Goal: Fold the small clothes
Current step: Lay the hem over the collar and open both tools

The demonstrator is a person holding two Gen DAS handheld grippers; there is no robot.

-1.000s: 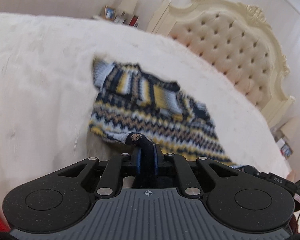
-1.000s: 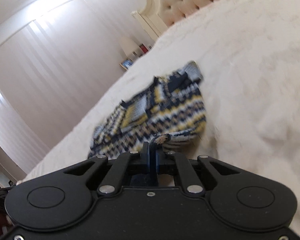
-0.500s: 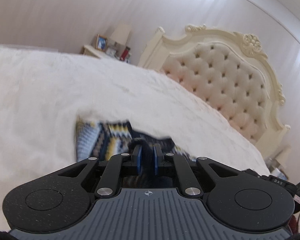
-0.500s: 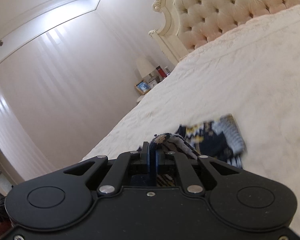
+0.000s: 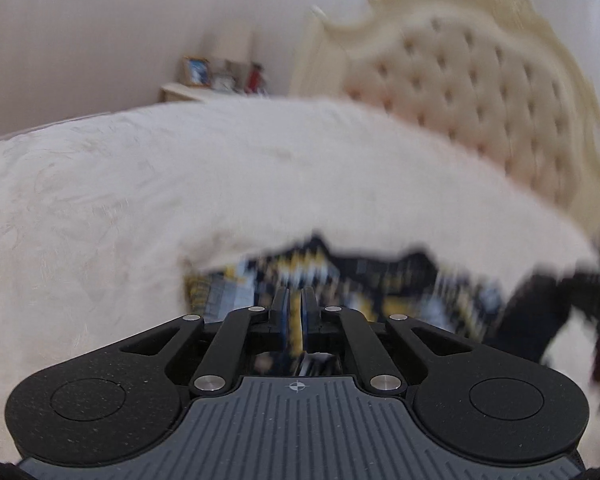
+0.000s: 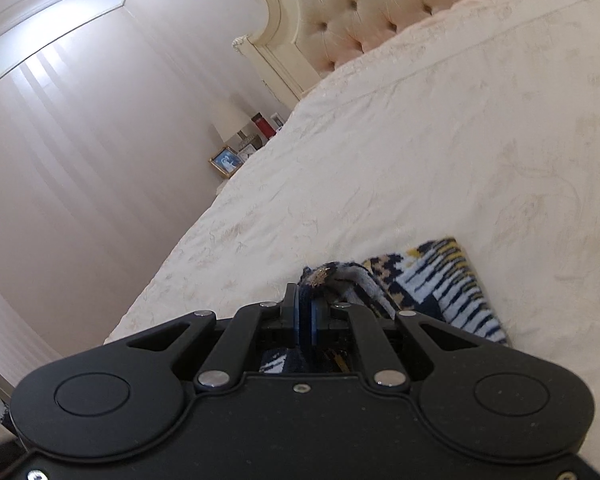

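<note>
A small knitted sweater [image 5: 340,280] with navy, yellow and white zigzag stripes lies on the cream bedspread [image 5: 140,200]. In the left wrist view it is blurred, just beyond my left gripper [image 5: 295,300], whose jaws stand a narrow gap apart with nothing between the tips. In the right wrist view my right gripper [image 6: 305,300] is shut on a bunched edge of the sweater [image 6: 452,284], which spreads flat to the right of the fingers. The other gripper shows as a dark blur [image 5: 560,308] at the right of the left wrist view.
A tufted cream headboard [image 5: 480,92] stands at the far end of the bed. A nightstand [image 6: 240,152] with a lamp, photo frame and red items stands beside it by the curtained wall. The bedspread stretches wide on all sides.
Both grippers carried the sweater's near edge forward over the rest, folding it. My left gripper let go of the fabric and its jaws parted slightly. The right gripper still holds.
</note>
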